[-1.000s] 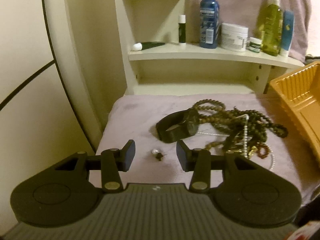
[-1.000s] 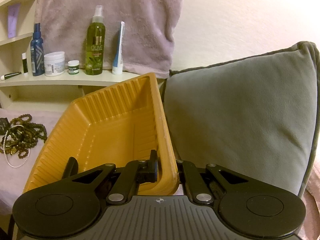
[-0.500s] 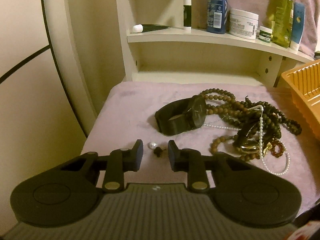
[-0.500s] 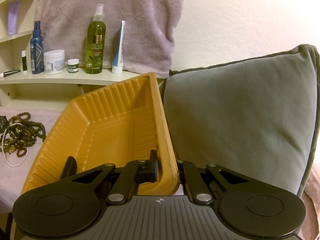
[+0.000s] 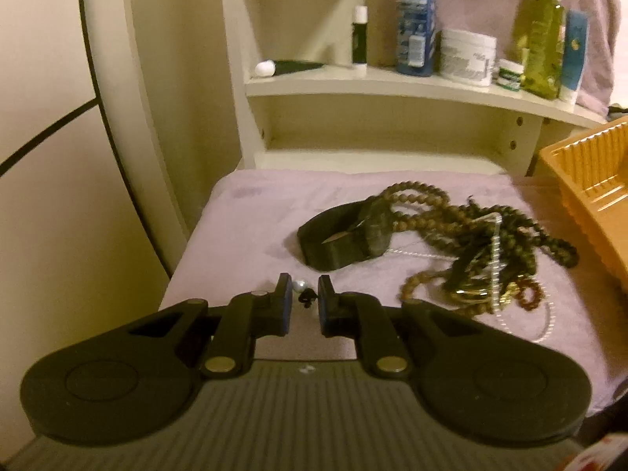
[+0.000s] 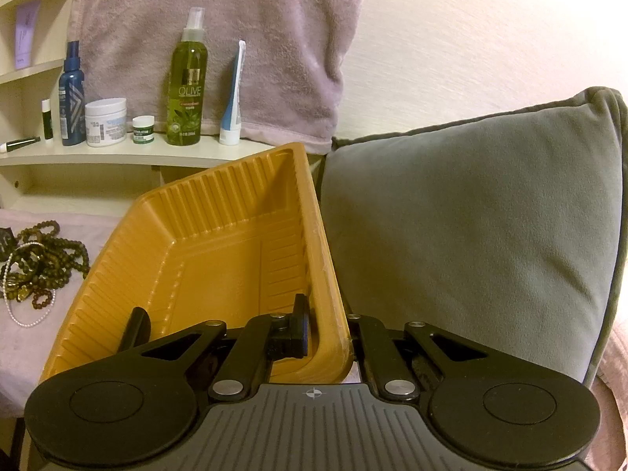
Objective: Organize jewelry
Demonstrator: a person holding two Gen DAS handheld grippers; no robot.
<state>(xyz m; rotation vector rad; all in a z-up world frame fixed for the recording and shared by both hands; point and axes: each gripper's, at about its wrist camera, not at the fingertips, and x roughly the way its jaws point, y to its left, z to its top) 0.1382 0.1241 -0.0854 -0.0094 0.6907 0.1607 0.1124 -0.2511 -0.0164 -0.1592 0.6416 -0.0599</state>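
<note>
Left wrist view: left gripper (image 5: 304, 300) is seen low over the lilac cloth (image 5: 251, 227); jaws have just been closing, a narrow gap is left, and a small pearl earring (image 5: 299, 285) with a dark bit beside it lies at the fingertips. Whether the pads press it cannot be told.
Jewelry pile: black watch (image 5: 345, 239) is set beyond the fingertips; brown bead strands (image 5: 463, 219), a white pearl string (image 5: 496, 259) and gold bits are tangled to its right, touching it. Blurred, so single pieces are hard to split.
Tray: orange ribbed tray (image 5: 588, 180) is cut off at the right edge, near the bead pile.
Shelf bg: blue spray bottle (image 5: 416, 19), white jar (image 5: 467, 57), green bottle (image 5: 543, 43), small white-capped tube (image 5: 359, 37) are lined up on the cream shelf (image 5: 392, 86); labels unreadable here.
Right wrist view: right gripper (image 6: 327, 329) is pinched on the tray's near right wall (image 6: 325, 274), one finger (image 6: 300, 325) inside, the other outside and mostly hidden by the wall.
Tray inside: a black piece (image 6: 135, 331) leans at the near left; identity unclear.
Obstacles: grey cushion (image 6: 471, 227) is pressed against the tray's right side; towel (image 6: 235, 39) hangs behind the "OLIVE" bottle.
Cut off: beads and pearls are clipped at the left edge.
</note>
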